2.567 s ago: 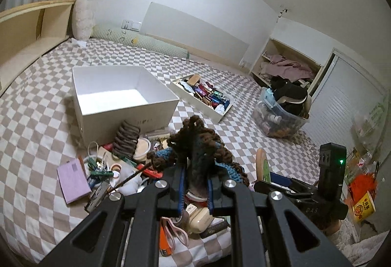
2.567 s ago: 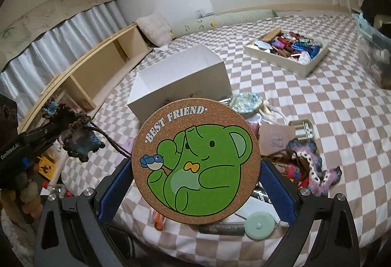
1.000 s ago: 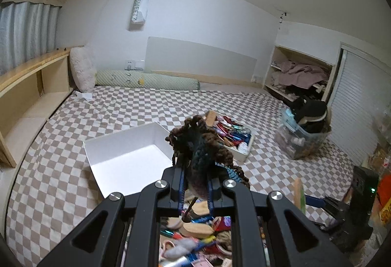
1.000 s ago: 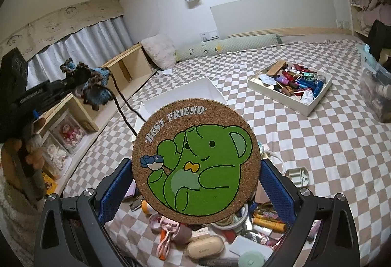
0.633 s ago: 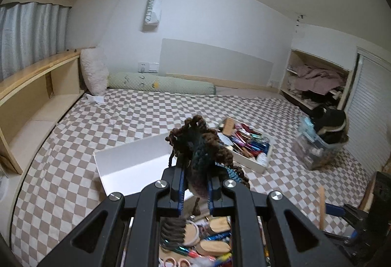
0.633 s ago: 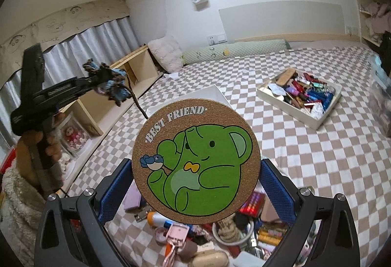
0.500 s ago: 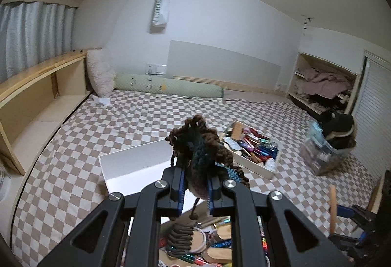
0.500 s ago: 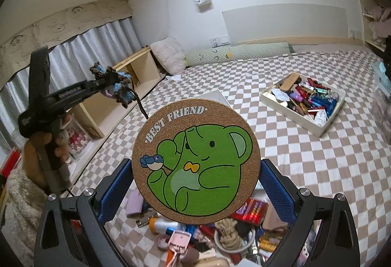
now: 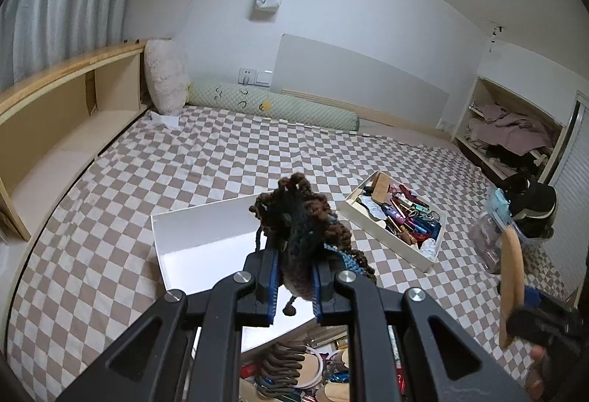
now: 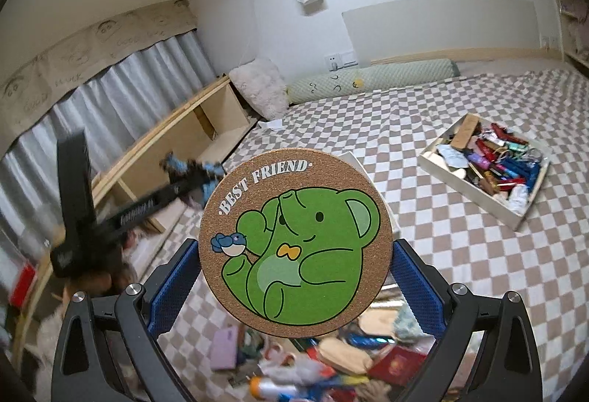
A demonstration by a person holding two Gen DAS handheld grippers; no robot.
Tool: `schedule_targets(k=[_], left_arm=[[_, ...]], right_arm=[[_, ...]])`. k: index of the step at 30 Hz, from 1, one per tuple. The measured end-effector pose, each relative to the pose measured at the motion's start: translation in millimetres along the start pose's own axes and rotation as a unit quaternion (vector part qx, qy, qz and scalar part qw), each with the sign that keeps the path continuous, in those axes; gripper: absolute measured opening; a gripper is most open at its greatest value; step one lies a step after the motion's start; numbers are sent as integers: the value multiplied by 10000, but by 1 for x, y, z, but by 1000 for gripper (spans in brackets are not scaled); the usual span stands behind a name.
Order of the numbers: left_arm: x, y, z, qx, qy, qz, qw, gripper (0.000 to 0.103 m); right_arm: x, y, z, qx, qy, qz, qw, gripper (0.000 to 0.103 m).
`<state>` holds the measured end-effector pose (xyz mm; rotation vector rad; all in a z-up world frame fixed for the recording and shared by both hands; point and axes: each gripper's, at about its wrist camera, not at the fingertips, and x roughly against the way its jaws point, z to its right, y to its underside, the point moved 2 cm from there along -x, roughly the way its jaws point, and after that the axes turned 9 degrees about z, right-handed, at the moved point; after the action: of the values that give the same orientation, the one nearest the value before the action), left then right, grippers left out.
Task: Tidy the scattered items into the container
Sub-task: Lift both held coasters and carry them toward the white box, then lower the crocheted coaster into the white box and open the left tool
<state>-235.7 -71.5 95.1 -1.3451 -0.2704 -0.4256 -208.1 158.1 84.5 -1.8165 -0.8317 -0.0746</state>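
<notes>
My left gripper (image 9: 294, 282) is shut on a brown and blue crocheted toy (image 9: 300, 232), held in the air over the near part of the empty white box (image 9: 206, 236). My right gripper (image 10: 294, 269) is shut on a round cork coaster (image 10: 294, 236) with a green bear and "BEST FRIEND"; it hides most of the box in the right wrist view. The coaster shows edge-on at the right of the left wrist view (image 9: 511, 288). The left gripper with the toy appears blurred in the right wrist view (image 10: 191, 173). Scattered small items (image 10: 324, 365) lie on the checkered bed below both grippers.
A shallow white tray (image 9: 397, 221) full of small items sits right of the box. A wooden shelf (image 9: 55, 115) runs along the left. A green bolster (image 9: 272, 107) and a pillow (image 9: 163, 81) lie at the far wall. A clear bin (image 9: 515, 229) stands at the right.
Both grippers have risen and moved forward from the pile toward the white box, each still holding its item. The box now lies directly under the left gripper.
</notes>
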Motion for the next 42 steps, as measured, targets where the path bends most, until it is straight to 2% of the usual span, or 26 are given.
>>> schedule_targets(k=[5,12,16,21,25,28,33,42], left_arm=[[-5,-3,-10,174,18,-27,9998,14],[-17,-8,-23,429,-68,35,9991,14],[-30,-4,-36,495,-105,-26,9987,14],[-51,5,-55,583,-237,-227,9978,14],[-63,9,-65,637,-286,-315,9971,14],[-72,14,-71,630,-365,-400,9965,14],[-84,22,-74,667,-286,-483,9962,14],[-108,30,-84,828,-368,-803,9926,14]], right_arm=[[-31,-22,-8,5,-3,-25,10000,100],[-78,-40,-17,358,210,-135,9990,100],[-99,-47,-23,524,307,-165,9980,100],[-128,-52,-18,442,364,-385,9976,100],[-157,-51,-11,455,525,-640,9955,100],[-173,-47,-8,519,648,-653,9944,100],[-196,-39,-4,395,659,-855,9934,100],[-215,-24,4,224,809,-1136,9900,100]])
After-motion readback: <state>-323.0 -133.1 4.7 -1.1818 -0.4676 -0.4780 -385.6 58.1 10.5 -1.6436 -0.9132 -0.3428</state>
